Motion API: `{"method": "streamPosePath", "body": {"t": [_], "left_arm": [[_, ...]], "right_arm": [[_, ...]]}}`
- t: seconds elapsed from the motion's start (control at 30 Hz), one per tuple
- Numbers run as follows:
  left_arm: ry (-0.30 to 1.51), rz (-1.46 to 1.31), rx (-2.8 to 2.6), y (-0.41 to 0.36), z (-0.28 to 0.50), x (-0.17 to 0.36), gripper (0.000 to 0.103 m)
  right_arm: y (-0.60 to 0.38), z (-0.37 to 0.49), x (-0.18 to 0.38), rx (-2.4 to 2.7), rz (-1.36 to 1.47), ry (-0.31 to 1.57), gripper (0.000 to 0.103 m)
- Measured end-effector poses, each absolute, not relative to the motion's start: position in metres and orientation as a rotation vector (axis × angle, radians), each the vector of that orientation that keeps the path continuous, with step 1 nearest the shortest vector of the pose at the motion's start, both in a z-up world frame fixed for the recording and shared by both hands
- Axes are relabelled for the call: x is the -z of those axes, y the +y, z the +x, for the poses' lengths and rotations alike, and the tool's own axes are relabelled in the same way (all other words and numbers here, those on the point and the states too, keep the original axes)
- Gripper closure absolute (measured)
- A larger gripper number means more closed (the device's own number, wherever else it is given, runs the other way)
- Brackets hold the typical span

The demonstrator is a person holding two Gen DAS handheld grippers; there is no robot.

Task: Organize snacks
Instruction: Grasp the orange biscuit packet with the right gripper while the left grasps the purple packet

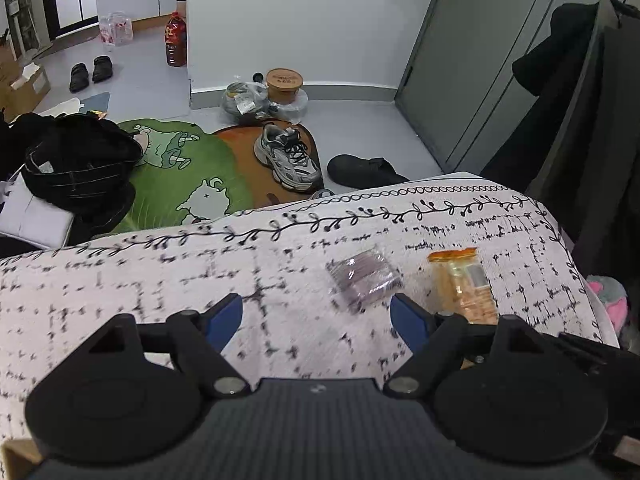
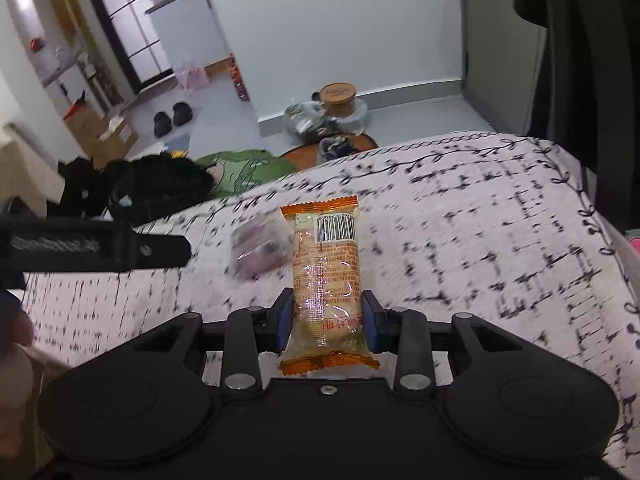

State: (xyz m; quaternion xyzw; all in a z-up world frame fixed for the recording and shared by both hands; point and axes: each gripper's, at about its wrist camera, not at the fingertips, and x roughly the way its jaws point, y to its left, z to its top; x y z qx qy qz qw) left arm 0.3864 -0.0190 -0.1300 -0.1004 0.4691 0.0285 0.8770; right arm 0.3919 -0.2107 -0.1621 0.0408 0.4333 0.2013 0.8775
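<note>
My right gripper (image 2: 327, 314) is shut on an orange-wrapped snack pack (image 2: 326, 276), held lengthwise between the blue pads above the patterned cloth (image 2: 480, 220). The same pack shows in the left wrist view (image 1: 464, 284), at the right. A clear-wrapped purple snack (image 1: 362, 276) lies on the cloth just ahead of my left gripper (image 1: 318, 314), which is open and empty, its right pad close to that snack. The purple snack also shows blurred in the right wrist view (image 2: 260, 252), left of the orange pack.
The white cloth with black marks (image 1: 160, 272) covers the surface; its far edge drops to the floor. On the floor lie a grey sneaker (image 1: 286, 158), a green rug (image 1: 188, 176), black clothing (image 1: 76, 168) and a lidded jar (image 1: 284, 84). Dark coats (image 1: 580, 100) hang at right.
</note>
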Motion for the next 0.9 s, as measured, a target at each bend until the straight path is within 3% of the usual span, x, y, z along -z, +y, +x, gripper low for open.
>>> {"method": "streamPosePath", "body": {"t": [0.67, 0.7, 0.77, 0.9], "left_arm": [[1.093, -0.224, -0.071, -0.05, 0.446, 0.184, 0.023], [1.094, -0.226, -0.077, -0.05, 0.448, 0.187, 0.025], [1.083, -0.207, -0.077, -0.051, 0.448, 0.186, 0.042], [1.101, -0.186, -0.044, -0.048, 0.446, 0.182, 0.06]], "right_arm": [[-0.218, 0.424, 0.185, -0.335, 0.08, 0.931, 0.068], [-0.215, 0.425, 0.185, -0.331, 0.074, 0.934, 0.068], [-0.212, 0.426, 0.185, -0.328, 0.066, 0.935, 0.068], [-0.208, 0.427, 0.185, -0.32, 0.05, 0.93, 0.069]]}}
